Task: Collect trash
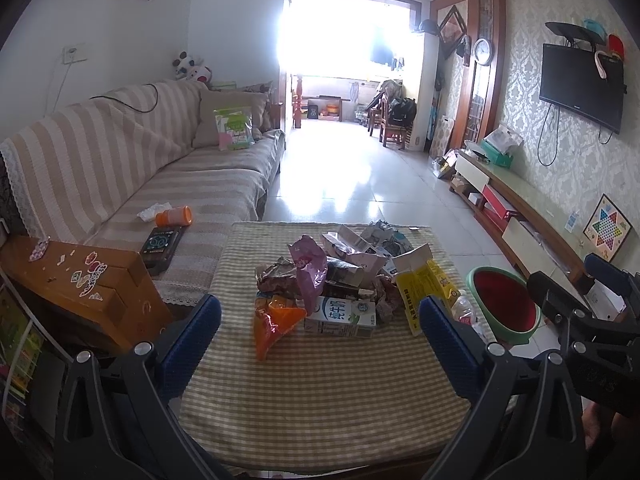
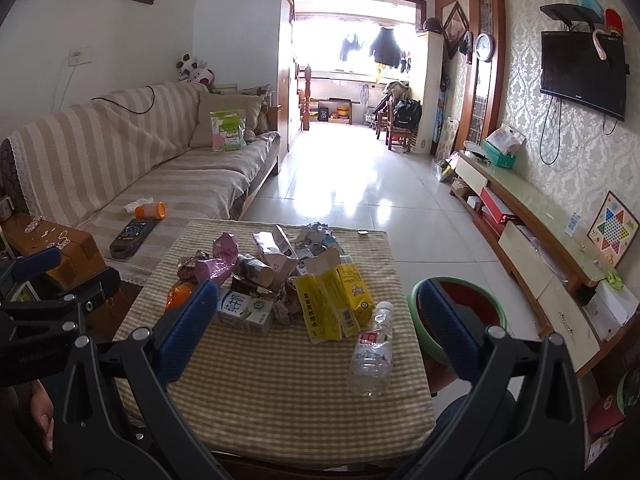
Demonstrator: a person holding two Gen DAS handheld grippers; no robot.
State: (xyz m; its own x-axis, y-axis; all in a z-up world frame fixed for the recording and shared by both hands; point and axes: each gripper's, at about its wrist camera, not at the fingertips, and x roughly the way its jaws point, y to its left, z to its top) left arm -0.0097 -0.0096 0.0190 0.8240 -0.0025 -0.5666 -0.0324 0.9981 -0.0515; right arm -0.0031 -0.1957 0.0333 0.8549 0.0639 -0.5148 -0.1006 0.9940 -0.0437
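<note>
A pile of trash lies on the checked tablecloth: a milk carton, an orange wrapper, a purple bag, a yellow flattened box and torn packets. In the right wrist view the milk carton, the yellow box and a clear plastic bottle show. A green bin with a red inside stands on the floor right of the table; it also shows in the right wrist view. My left gripper is open and empty, short of the pile. My right gripper is open and empty.
A striped sofa at the left holds an orange bottle and a dark device. A wooden side table stands at the near left. A low TV cabinet runs along the right wall. Tiled floor lies beyond the table.
</note>
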